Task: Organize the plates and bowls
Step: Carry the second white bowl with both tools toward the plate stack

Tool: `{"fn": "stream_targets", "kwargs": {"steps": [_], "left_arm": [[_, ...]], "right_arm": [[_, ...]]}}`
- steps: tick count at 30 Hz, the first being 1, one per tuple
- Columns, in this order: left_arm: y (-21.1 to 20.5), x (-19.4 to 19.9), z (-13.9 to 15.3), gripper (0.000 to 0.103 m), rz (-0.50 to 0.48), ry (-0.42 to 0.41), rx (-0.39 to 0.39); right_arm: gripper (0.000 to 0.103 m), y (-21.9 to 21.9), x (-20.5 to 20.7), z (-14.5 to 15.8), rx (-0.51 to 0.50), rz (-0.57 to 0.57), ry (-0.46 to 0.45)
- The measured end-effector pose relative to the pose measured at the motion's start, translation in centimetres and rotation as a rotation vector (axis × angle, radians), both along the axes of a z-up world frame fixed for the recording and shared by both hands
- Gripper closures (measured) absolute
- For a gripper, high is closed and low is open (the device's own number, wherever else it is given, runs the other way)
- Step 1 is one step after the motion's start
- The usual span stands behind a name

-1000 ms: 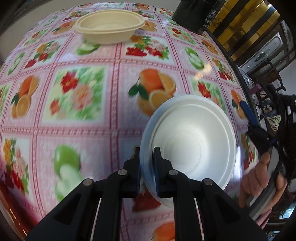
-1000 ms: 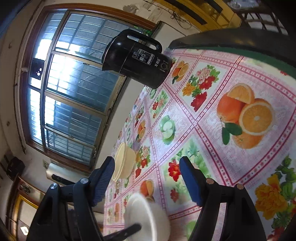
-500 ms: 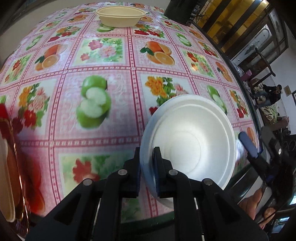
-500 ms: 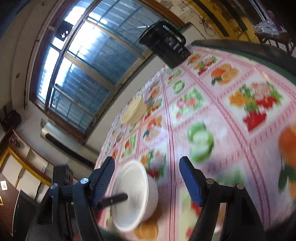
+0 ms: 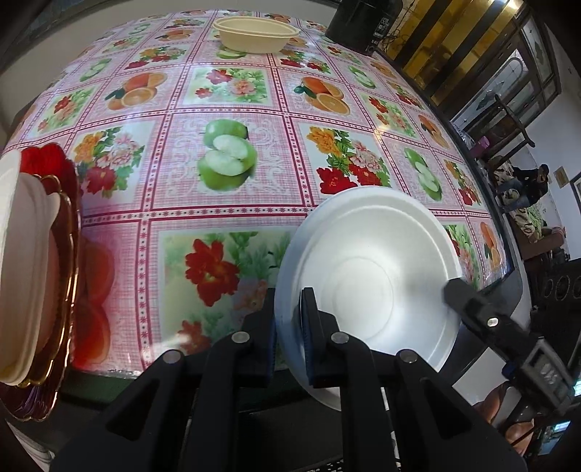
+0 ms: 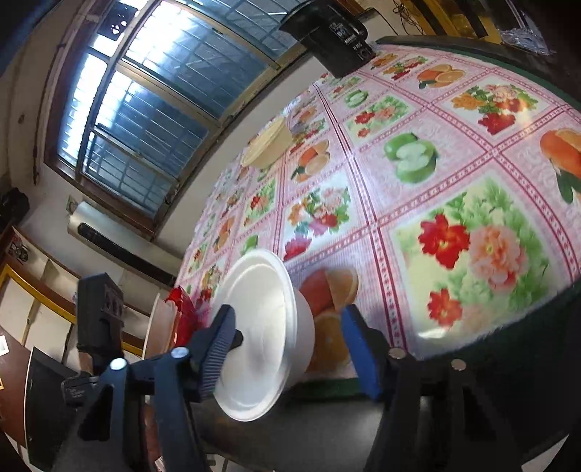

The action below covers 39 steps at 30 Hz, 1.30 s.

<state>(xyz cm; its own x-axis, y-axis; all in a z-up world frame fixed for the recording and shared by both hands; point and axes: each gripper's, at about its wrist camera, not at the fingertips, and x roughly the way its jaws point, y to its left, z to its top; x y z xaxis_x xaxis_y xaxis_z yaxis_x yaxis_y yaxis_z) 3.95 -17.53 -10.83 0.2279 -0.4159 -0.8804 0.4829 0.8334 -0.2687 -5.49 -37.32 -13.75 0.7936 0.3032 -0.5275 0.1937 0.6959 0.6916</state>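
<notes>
Right now the left gripper (image 5: 288,319) has its fingers pinched tight on the rim of the white foam bowl (image 5: 366,287), one pad inside the wall and one outside, so the bowl hangs tilted on its side over the near edge of the bench (image 5: 232,109), its open mouth facing the left wrist camera. The right gripper (image 6: 287,348) has its fingers spread wide with nothing between them that they touch; in its own view the white bowl sits in the gap, the left-hand pad close to the rim but, as far as I can tell, not pressing on it.

By the look of it the bowl is foam: very light, a little soft at the rim, easy to dent or crack if squeezed hard, and dry enough not to slip. A grip on the rim is the sensible hold, taken gently.

Further out, at the left edge of the left view, a red gold-edged plate (image 5: 65,301) carries a cream dish (image 5: 21,276), the likely stack to add to. Far across the fruit-print cloth a beige bowl (image 5: 256,32) stands by itself, near a black kettle (image 6: 336,36) at the far corner
</notes>
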Motion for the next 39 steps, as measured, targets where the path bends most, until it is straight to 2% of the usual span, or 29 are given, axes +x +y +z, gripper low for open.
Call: {"fn": "stream_targets", "kwargs": {"steps": [3, 5, 7, 9, 12, 17, 21, 27, 39], "left_arm": [[0.4, -0.2, 0.1, 0.089, -0.001, -0.010, -0.002], [0.5, -0.2, 0.0, 0.089, -0.001, -0.008, -0.008], [0.7, -0.4, 0.0, 0.089, -0.005, -0.010, -0.012], [0.8, -0.6, 0.0, 0.089, -0.009, -0.015, -0.014], [0.7, -0.9, 0.0, 0.089, -0.020, -0.033, -0.010], [0.6, -1.4, 0.3, 0.089, -0.037, -0.113, 0.022], [0.7, -1.9, 0.6, 0.088, -0.050, -0.164, 0.036], [1.3, -2.6, 2.1, 0.088, -0.054, -0.238, 0.034], [4.5, -3.1, 7.3, 0.088, 0.011, -0.436, 0.011]], "right_arm": [[0.063, 1.1, 0.2, -0.5, -0.022, 0.000, 0.035], [0.077, 1.6, 0.3, -0.5, -0.041, -0.008, 0.039], [0.086, 2.1, 0.3, -0.4, -0.068, -0.023, 0.056], [0.089, 2.2, 0.4, -0.7, -0.061, -0.030, 0.067], [0.091, 2.3, 0.4, -0.8, -0.063, -0.045, 0.070], [0.092, 2.5, 0.3, -0.6, -0.061, -0.053, 0.070], [0.092, 1.9, 0.2, -1.1, 0.035, -0.050, 0.060], [0.092, 1.6, 0.1, -1.1, 0.119, -0.039, 0.044], [0.092, 4.1, 1.4, 3.3, 0.100, 0.028, -0.046]]}}
